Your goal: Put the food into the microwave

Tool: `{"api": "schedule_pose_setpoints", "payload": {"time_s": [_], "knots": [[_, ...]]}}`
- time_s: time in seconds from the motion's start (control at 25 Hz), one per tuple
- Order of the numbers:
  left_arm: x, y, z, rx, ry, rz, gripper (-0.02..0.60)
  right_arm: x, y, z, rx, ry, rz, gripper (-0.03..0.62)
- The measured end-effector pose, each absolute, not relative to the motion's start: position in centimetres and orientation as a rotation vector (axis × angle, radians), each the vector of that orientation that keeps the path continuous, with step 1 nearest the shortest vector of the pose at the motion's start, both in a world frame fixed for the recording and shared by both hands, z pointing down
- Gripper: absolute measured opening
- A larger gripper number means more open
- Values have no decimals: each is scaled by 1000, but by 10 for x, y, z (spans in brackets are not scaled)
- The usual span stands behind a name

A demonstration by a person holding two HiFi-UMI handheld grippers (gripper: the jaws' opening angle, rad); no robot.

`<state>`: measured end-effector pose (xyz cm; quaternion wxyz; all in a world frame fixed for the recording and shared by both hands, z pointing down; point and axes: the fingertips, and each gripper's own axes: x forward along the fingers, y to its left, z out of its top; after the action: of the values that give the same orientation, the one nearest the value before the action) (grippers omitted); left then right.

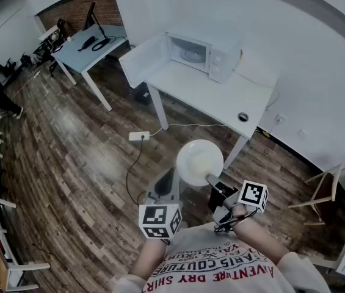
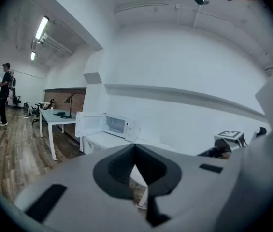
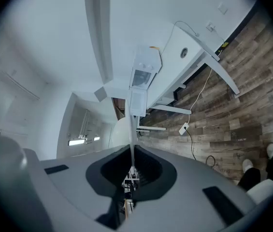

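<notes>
White round plate [image 1: 198,160], pale yellowish in its middle, hangs out in front of the person over the wooden plank floor [image 1: 74,157], well short of the microwave. Whether food lies on it I cannot tell. The right gripper [image 1: 210,179] is clamped on its near rim. The right gripper view [image 3: 131,166] shows the jaws pressed together on that rim, the plate [image 3: 132,139] seen edge-on as a thin white line; only the head view shows its round face. The left gripper [image 1: 166,182] hovers just left of the plate, and the left gripper view [image 2: 135,151] shows its jaws together with nothing between them.

Ahead, the white boxy microwave oven [image 1: 206,50] stands on a white rectangular table [image 1: 221,96], its door [image 1: 141,57] swung wide to the left and the chamber facing the person. The left gripper view shows the same microwave [image 2: 117,125] level and from the front. A small dark round thing [image 1: 243,117] sits near the table's right front edge.

On the floor between person and table lies a white power strip [image 1: 138,136] with a dark cable looping toward the person's feet. A second white table [image 1: 90,50] stands well to the left, a light wooden chair [image 1: 325,191] well to the right. Two people [image 2: 3,93] stand far off at the left. The floor from plate to table front is open apart from the strip and cable.
</notes>
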<state>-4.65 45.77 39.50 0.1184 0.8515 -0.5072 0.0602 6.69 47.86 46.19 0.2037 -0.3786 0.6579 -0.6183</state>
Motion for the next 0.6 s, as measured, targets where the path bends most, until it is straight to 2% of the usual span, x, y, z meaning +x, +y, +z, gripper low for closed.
{"api": "schedule_pose_setpoints", "payload": {"time_s": [0.6], "knots": [[-49,445,395,2500,-1455,172,3,65,466,466,-1086,1847,-1709,23]]}}
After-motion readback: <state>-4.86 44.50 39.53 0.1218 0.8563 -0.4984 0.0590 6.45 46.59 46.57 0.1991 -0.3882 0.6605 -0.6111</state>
